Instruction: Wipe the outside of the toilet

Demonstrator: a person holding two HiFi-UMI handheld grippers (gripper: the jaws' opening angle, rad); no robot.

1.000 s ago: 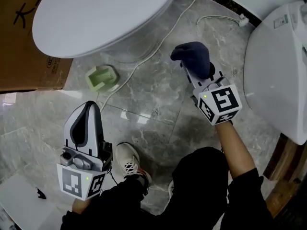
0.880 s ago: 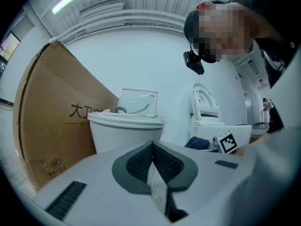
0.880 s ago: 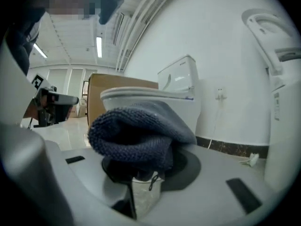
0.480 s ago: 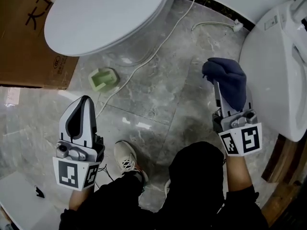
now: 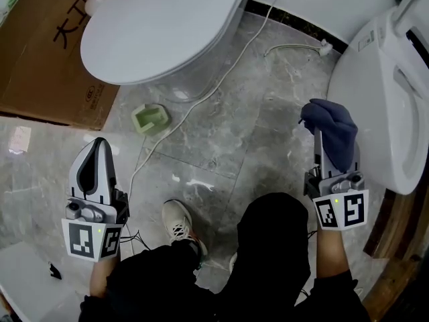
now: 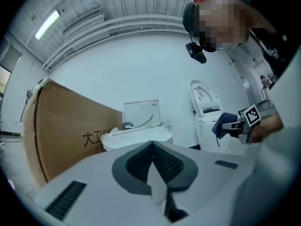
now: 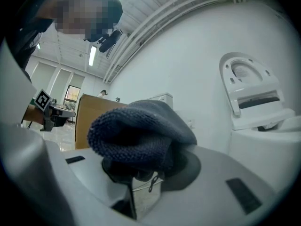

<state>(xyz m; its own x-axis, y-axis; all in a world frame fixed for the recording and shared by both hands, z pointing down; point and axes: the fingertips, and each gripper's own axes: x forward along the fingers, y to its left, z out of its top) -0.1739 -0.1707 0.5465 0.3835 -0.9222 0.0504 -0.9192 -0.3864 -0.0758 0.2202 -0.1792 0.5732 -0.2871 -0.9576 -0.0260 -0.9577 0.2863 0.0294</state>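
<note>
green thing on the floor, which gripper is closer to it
Left. The left gripper is just below-left of the green piece; the right gripper, holding a dark cloth, is far off to its right.

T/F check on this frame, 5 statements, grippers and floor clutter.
1. The right hand-held gripper is shut on a dark blue cloth. True.
2. The left hand-held gripper holds a sponge. False: its jaws are together with nothing between them.
3. A small green object lies on the marble floor. True.
4. The toilet next to the cardboard box has its lid up. False: that toilet has its lid down.
5. The cardboard box stands by the person's right hand. False: it is on the person's left, beside the closed toilet.
</note>
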